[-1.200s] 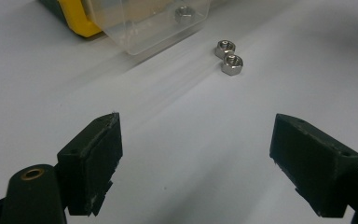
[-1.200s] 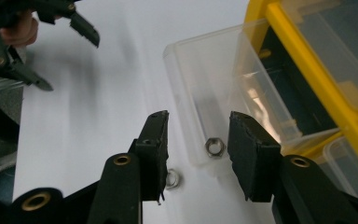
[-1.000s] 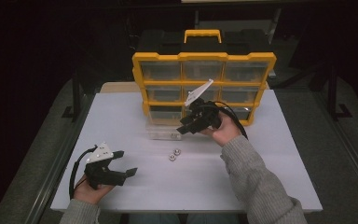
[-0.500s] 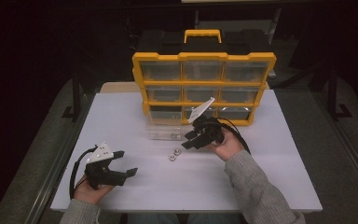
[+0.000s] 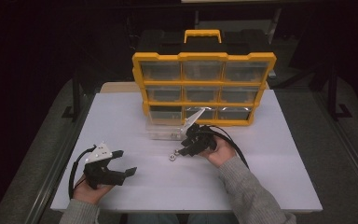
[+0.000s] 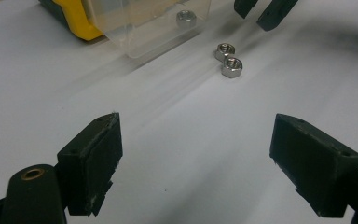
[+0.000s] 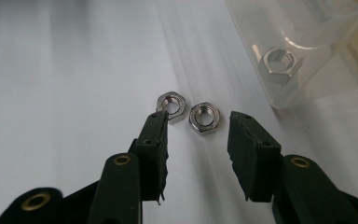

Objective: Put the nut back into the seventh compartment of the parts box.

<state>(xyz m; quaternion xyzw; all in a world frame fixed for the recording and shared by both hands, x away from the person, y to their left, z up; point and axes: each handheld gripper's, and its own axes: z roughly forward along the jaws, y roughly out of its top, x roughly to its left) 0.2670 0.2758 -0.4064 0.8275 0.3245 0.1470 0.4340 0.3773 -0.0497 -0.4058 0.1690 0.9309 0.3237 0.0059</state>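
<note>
1. Right gripper view: right gripper point(image 7: 196, 135), jaws apart, poised over two steel nuts point(image 7: 204, 116) lying side by side on the white table point(image 7: 74, 70); the right nut sits between the jaws, unclamped.
2. A third nut point(image 7: 279, 60) lies inside the clear drawer point(image 7: 307, 42), far right.
3. High view: nine-drawer yellow organizer point(image 5: 204, 88) at the far edge.
4. Left gripper point(image 5: 121, 163), near left, jaws wide apart, empty.

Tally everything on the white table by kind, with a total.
Hex nuts loose on the table: 2
Hex nut inside the clear drawer: 1
Clear drawer, pulled out: 1
Yellow organiser: 1
Tongs, left and right: 2
Total: 7
</note>
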